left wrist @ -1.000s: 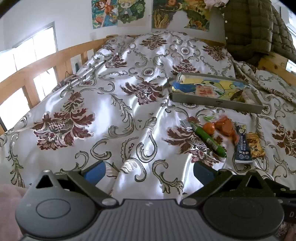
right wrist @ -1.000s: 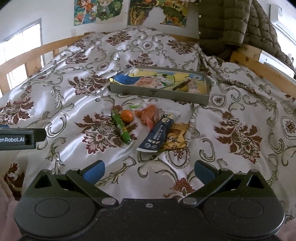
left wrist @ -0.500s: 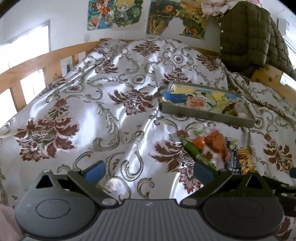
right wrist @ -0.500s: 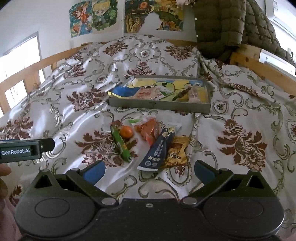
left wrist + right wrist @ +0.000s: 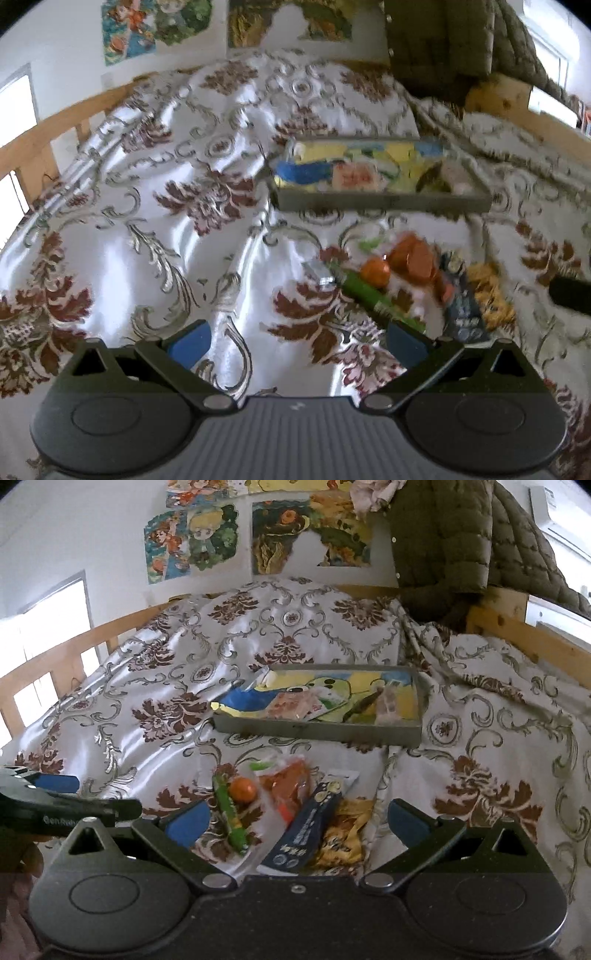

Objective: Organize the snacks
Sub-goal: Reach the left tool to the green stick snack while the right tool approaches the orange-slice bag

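Both grippers have come nearer the snack pile since a second ago, and the tray now sits closer in each view. Our left gripper (image 5: 295,338) hangs over the bedspread (image 5: 155,229) with its jaws wide apart and nothing between them; our right gripper (image 5: 297,821) is spread just as wide, empty, with the pile showing between its fingers.

We find the left view smeared by motion, so wrappers there are hard to read. From the right, the lower ends of the dark packet (image 5: 308,827) and the yellow packet (image 5: 341,834) are cut off by the gripper body. The left gripper shows only in part at that view's left edge, its label half hidden.

The snacks lie loose on the bedspread just in front of the tray (image 5: 317,731): a green stick (image 5: 231,816), an orange ball (image 5: 242,790) touching it, a clear bag of orange pieces (image 5: 288,788), then the two packets.

Inside the tray we see a blue-and-yellow bag (image 5: 247,701), a pink-printed packet (image 5: 291,705), and small items at its right end that we cannot make out.
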Motion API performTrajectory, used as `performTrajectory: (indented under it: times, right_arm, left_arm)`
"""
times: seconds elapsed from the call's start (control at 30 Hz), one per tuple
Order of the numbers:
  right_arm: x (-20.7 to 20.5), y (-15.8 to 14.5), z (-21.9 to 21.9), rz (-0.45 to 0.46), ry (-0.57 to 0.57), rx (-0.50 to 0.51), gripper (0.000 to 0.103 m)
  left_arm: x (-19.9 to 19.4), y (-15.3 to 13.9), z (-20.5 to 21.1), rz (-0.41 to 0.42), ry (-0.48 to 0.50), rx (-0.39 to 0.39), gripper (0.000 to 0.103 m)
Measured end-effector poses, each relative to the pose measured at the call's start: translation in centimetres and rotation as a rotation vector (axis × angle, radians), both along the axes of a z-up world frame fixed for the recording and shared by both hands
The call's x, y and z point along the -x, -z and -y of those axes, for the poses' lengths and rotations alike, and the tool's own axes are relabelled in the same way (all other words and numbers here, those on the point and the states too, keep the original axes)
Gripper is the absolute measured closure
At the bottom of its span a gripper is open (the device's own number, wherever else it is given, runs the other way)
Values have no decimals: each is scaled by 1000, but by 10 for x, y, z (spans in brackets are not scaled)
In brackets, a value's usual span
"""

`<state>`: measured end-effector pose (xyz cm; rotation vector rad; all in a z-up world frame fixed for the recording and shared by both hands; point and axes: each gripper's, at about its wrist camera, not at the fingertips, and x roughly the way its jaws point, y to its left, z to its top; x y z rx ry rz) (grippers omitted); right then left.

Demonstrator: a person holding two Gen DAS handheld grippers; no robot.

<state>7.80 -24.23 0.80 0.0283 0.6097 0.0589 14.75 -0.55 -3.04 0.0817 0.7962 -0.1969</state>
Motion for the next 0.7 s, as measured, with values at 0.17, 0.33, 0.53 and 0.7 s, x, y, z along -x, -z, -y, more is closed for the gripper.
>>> performTrajectory:
  times: [0.17, 0.33, 0.53, 0.7]
  right_arm:
    - [-13, 3, 9, 8, -44, 54, 1]
    - [-28, 15, 14, -12, -61, 96, 1]
    - [-50, 34, 10, -32, -131, 150, 1]
    - [-67, 43, 10, -8, -213, 243, 1]
  left_arm:
    - [-20, 14, -8, -79, -3, 87, 0]
    - [-42, 22, -11, -92, -6, 136, 0]
    - [-59, 31, -4, -86, 30, 194, 0]
    - [-68, 39, 10, -72, 105, 180, 0]
